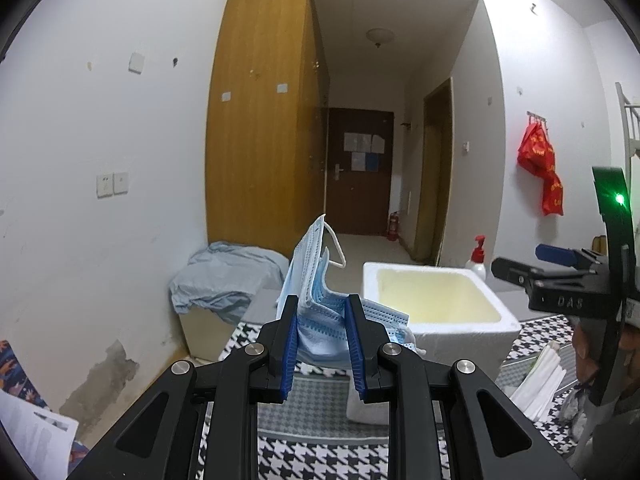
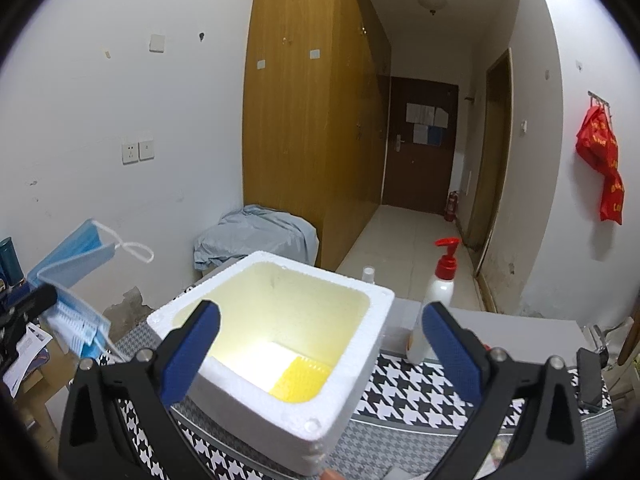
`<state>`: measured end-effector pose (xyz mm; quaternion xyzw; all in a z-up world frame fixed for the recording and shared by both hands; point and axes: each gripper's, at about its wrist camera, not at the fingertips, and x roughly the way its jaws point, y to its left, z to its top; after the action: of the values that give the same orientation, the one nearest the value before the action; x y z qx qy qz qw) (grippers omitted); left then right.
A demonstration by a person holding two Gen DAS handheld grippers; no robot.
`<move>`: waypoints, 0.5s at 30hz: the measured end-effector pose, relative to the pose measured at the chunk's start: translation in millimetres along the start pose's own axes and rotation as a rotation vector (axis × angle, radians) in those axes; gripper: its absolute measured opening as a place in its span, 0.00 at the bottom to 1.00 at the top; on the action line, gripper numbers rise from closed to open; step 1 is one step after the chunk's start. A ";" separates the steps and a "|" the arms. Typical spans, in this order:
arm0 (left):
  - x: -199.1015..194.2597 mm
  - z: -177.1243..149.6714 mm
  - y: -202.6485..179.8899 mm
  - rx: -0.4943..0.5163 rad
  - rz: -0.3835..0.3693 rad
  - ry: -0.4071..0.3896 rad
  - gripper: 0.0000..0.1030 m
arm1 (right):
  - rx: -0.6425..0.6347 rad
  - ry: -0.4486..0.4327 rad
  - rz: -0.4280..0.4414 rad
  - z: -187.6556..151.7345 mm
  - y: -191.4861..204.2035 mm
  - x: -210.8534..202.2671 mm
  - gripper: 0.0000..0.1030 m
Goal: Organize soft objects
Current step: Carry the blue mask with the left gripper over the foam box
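Observation:
My left gripper (image 1: 320, 316) is shut on a bundle of blue face masks (image 1: 316, 292) and holds it in the air, left of a white foam box (image 1: 436, 320). The masks also show at the left of the right wrist view (image 2: 76, 276), with an ear loop hanging free. My right gripper (image 2: 320, 344) is open and empty, hovering just above the foam box (image 2: 348, 364). Inside the box lies a yellow item (image 2: 300, 380) beside something white. The right gripper also shows at the right edge of the left wrist view (image 1: 516, 276).
The box stands on a houndstooth cloth (image 2: 420, 384). A white pump bottle with a red top (image 2: 436, 292) stands behind it. White folded items (image 1: 540, 380) lie at the right. A grey-blue cloth (image 1: 224, 276) covers a low box by the wall. Papers (image 1: 36, 436) lie at the left.

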<state>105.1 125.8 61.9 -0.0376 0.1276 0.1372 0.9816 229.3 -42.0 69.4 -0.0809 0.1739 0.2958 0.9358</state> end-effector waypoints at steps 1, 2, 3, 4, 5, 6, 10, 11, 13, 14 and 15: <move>0.5 2.6 -1.3 0.001 -0.006 -0.004 0.23 | -0.004 -0.006 -0.008 -0.4 -0.9 -2.7 0.99; 1.6 6.0 -3.0 0.003 -0.014 -0.008 0.23 | -0.006 -0.013 -0.015 -0.7 -2.1 -5.0 0.99; 2.4 8.3 -4.7 0.005 -0.020 -0.010 0.23 | -0.007 -0.017 -0.020 -1.2 -3.6 -7.1 0.99; 3.5 10.7 -6.9 0.007 -0.026 -0.013 0.23 | -0.006 -0.020 -0.027 -1.7 -5.4 -9.3 0.99; 4.9 13.2 -9.6 0.011 -0.032 -0.016 0.23 | -0.005 -0.023 -0.032 -2.4 -7.3 -11.7 0.99; 6.4 15.5 -11.8 0.014 -0.037 -0.017 0.23 | -0.002 -0.026 -0.034 -2.8 -9.5 -13.9 0.99; 11.1 24.0 -23.2 0.022 -0.071 -0.028 0.24 | 0.000 -0.031 -0.046 -4.0 -15.4 -20.5 0.99; 12.1 25.3 -26.7 0.027 -0.077 -0.029 0.24 | 0.000 -0.032 -0.048 -4.3 -16.9 -22.3 0.99; 15.6 28.5 -33.6 0.041 -0.091 -0.030 0.24 | 0.002 -0.041 -0.054 -5.3 -20.0 -26.8 0.99; 17.7 29.8 -37.1 0.043 -0.098 -0.030 0.24 | 0.002 -0.044 -0.059 -5.7 -21.1 -28.9 0.99; 19.2 30.9 -39.4 0.043 -0.105 -0.030 0.24 | 0.004 -0.050 -0.068 -6.7 -23.2 -31.7 0.99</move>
<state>141.4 96.3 88.3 -0.0210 0.1134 0.0835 0.9898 216.7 -79.2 76.1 -0.0775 0.1483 0.2652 0.9496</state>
